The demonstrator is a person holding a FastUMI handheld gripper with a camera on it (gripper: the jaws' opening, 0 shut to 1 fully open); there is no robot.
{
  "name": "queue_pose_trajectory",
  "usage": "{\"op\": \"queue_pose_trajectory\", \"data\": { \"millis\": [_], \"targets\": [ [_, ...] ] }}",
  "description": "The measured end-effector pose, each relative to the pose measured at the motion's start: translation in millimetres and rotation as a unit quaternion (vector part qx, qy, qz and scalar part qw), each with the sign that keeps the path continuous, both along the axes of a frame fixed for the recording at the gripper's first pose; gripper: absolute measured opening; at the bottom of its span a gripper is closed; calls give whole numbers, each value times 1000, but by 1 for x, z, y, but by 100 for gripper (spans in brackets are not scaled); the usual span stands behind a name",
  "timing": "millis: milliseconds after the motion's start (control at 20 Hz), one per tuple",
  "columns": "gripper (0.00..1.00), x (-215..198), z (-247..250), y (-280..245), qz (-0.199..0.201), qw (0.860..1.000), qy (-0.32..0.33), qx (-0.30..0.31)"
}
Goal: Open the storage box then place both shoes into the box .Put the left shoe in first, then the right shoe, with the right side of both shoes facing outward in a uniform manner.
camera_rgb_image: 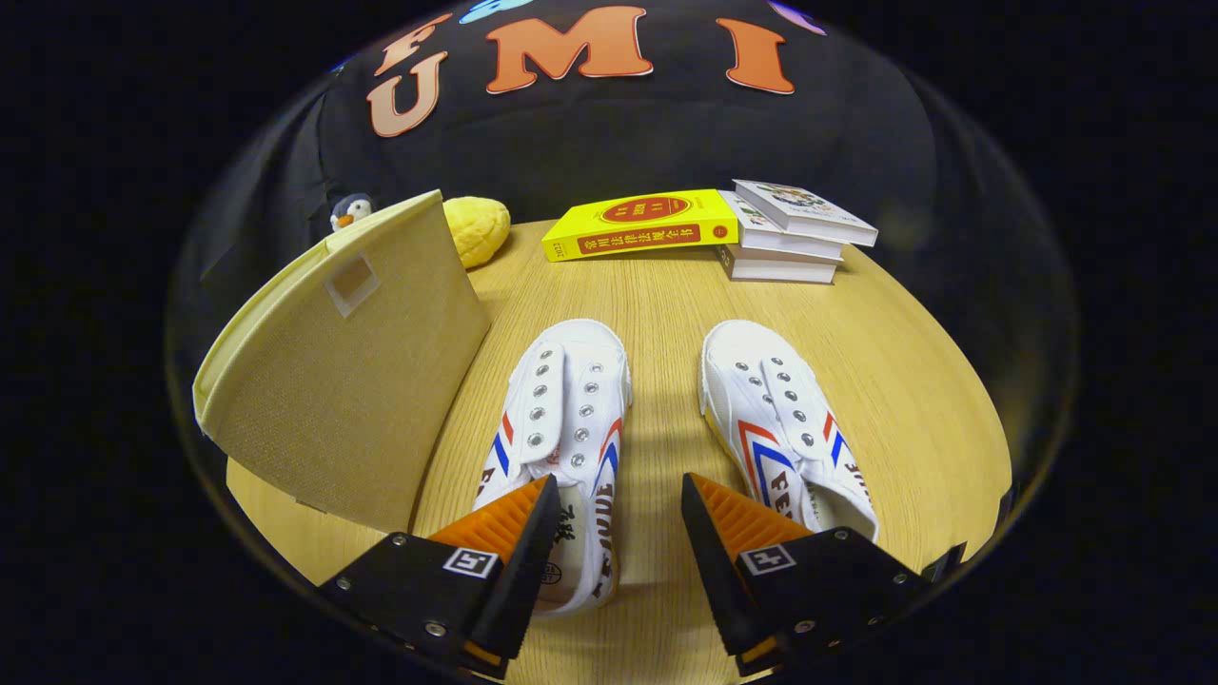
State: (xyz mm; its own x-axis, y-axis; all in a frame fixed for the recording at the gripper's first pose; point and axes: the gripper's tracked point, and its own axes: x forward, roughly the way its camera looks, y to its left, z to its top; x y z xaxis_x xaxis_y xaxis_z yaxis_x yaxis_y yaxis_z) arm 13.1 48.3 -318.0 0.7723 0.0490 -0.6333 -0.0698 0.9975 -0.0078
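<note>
So the two shoes sit side by side on the table, toes pointing away toward 12 o'clock, a bare strip of wood between them. Left shoe (571,419) is the one at about 11 o'clock from the fingers, right shoe (780,419) at about 1 o'clock. Both are white canvas, no laces in the eyelets, red and blue stripes on the sides. They're near each other but not touching.

The gripper (620,518) hangs low over the heel ends, fingers spread wide and holding nothing. The left finger overlaps the heel of the left shoe in the view, the right finger covers the heel of the right one; can't tell if either actually touches. The gap between the fingers lines up with the bare strip between the shoes.

The box (352,371) is off at 10 o'clock, a beige fabric thing with a small label window on its face, just beside the left shoe. Its lid looks closed, though from this angle I can't be sure.

Behind the box at 11 o'clock there's a yellow plush (478,228) and a little penguin toy (350,211) peeking over the box's top edge. At the far edge of the table (913,400), about 12 to 1 o'clock, lies a yellow book (642,226), leaning against a stack of white books (790,243).
</note>
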Motion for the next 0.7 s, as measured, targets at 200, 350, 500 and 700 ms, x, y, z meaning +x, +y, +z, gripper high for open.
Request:
{"op": "queue_pose_trajectory", "data": {
  "millis": [200,350,500,700],
  "targets": [
    [59,9,-9,9,18,1000,-10,18],
    [44,11,-14,19,25,997,-3,70],
    [24,11,-14,20,11,994,1,107],
    [5,15,-13,18,15,993,5,120]
  ]
}}
